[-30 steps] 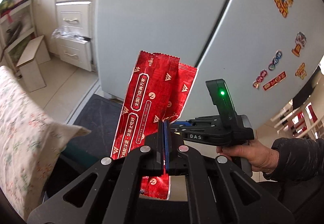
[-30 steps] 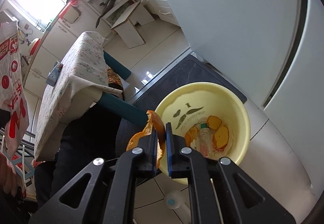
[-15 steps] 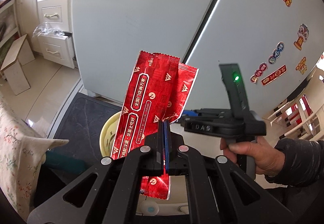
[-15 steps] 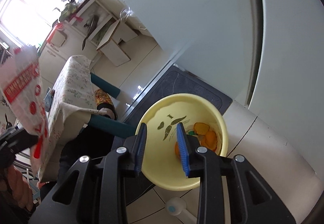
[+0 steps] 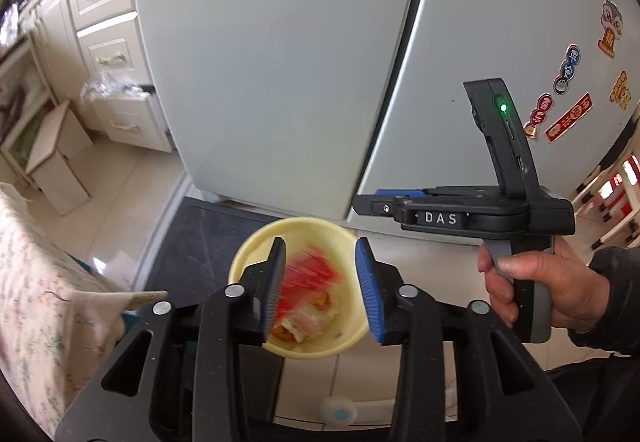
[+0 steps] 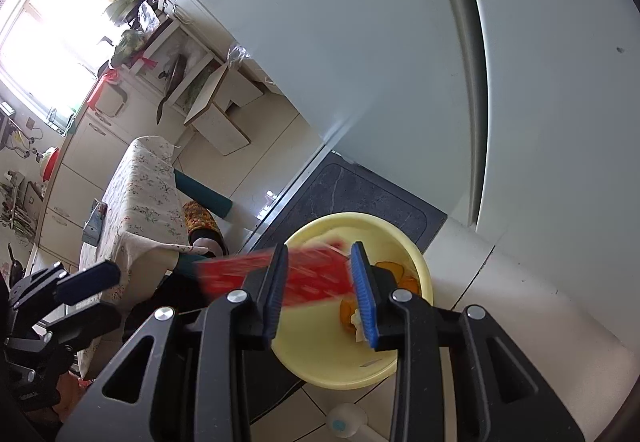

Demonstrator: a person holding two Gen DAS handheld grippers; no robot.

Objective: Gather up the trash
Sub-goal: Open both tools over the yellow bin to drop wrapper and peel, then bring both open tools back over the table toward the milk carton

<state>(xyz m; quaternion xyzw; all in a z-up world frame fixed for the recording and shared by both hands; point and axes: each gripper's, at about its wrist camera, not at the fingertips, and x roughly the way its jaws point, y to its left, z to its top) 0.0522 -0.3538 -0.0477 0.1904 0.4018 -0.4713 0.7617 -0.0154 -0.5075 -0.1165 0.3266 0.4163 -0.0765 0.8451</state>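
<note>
1. Over the yellow basin (image 5: 256,242) on the floor, the left tongs (image 5: 320,290) have just been opening; spread, nothing pinched.
2. Blurred between and below them, the red snack wrapper (image 5: 310,274) looks to be falling; being light, it could drift past the rim.
3. Right tongs (image 6: 320,290) stand spread and empty above the orange peels (image 6: 394,274); lowering them might nudge the basin.
</note>
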